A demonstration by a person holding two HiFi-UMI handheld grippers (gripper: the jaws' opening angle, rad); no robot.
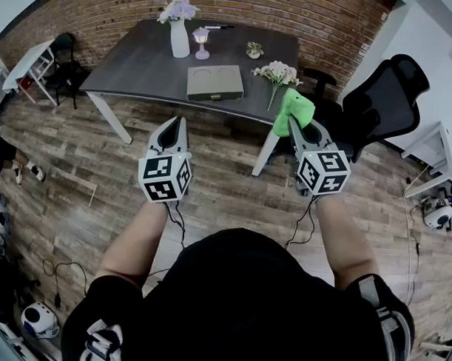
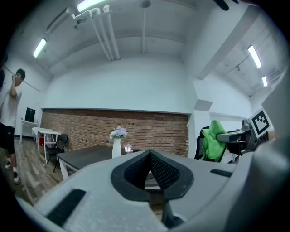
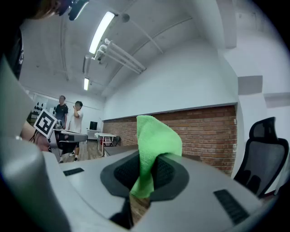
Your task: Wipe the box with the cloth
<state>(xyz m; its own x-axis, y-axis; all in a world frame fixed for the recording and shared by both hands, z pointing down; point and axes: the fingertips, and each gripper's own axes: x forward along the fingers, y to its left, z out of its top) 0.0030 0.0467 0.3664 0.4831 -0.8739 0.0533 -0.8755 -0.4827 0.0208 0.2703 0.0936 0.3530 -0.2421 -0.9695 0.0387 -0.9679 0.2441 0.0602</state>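
Observation:
A flat grey-green box (image 1: 214, 82) lies on the dark table (image 1: 134, 65), near its front edge. My right gripper (image 1: 293, 125) is shut on a bright green cloth (image 1: 294, 109), which sticks up out of the jaws (image 3: 152, 149). It hangs in the air off the table's right front corner. My left gripper (image 1: 174, 127) is shut with nothing between its jaws, in front of the table over the wooden floor. From the left gripper view, the green cloth (image 2: 212, 140) shows at the right.
On the table stand a white vase of lilac flowers (image 1: 179, 30), a small lamp (image 1: 202, 43), a small plant pot (image 1: 254, 50) and a lying flower bunch (image 1: 276, 74). A black office chair (image 1: 377, 100) is at the right. People stand far off (image 3: 70, 118).

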